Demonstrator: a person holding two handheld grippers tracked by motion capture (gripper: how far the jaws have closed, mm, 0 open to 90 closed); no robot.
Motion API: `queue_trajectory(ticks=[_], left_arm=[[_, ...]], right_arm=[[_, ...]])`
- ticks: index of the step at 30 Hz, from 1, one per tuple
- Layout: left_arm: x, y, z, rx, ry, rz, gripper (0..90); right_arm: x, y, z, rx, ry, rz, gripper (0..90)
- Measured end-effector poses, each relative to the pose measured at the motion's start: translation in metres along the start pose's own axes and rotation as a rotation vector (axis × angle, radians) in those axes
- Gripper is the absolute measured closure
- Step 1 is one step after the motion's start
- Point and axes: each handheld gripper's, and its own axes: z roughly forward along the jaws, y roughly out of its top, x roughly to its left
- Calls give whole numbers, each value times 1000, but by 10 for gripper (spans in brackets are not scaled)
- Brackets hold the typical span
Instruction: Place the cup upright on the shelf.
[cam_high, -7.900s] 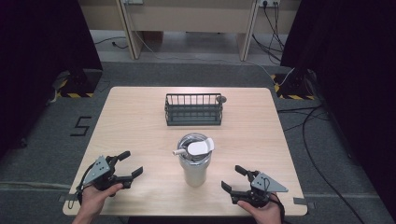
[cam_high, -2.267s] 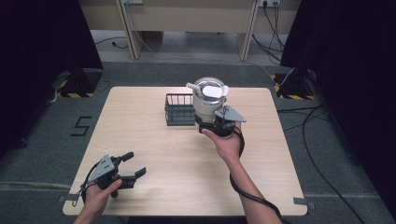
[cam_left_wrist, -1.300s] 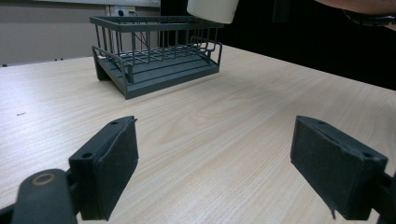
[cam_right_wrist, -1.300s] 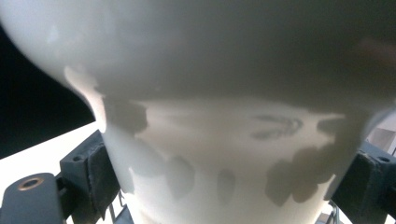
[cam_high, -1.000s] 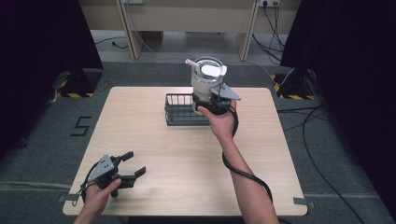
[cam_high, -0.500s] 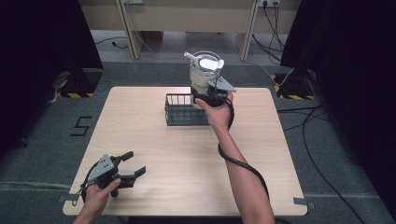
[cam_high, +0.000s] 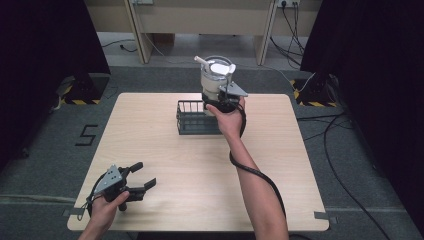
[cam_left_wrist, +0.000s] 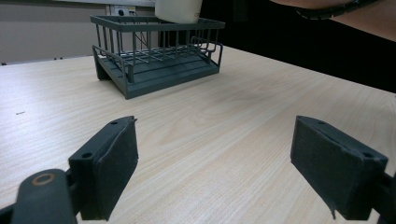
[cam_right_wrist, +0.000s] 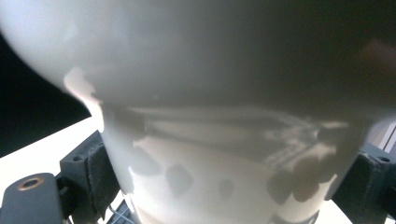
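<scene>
Clamping the smooth white tumbler (cam_high: 216, 82) (over wire basket (cam_high: 192, 118)), right gripper (cam_high: 221, 102); left gripper (cam_high: 134, 180) gapes.

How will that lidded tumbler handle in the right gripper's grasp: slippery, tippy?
Probably slippery: the tumbler has a smooth, glossy wall in the right gripper view, squeezed between the right gripper pads. Likely top-heavy: the grip sits low, lid and handle above. Lowered onto the wire basket, it may rock.
</scene>
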Motion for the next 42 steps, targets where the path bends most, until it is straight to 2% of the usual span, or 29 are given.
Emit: queue_trajectory(ticks=[23, 28, 33, 42], left_arm=[[0, 0, 0, 1, -4, -2, 145], [1, 0, 0, 1, -3, -1, 145], [0, 0, 1, 2, -5, 0, 145], [0, 1, 0, 4, -7, 4, 145]], right_arm=[[4, -36, 22, 77, -12, 38, 110], [4, -39, 23, 81, -15, 45, 110], [5, -40, 24, 76, -18, 27, 110], [7, -45, 25, 47, -26, 15, 105]])
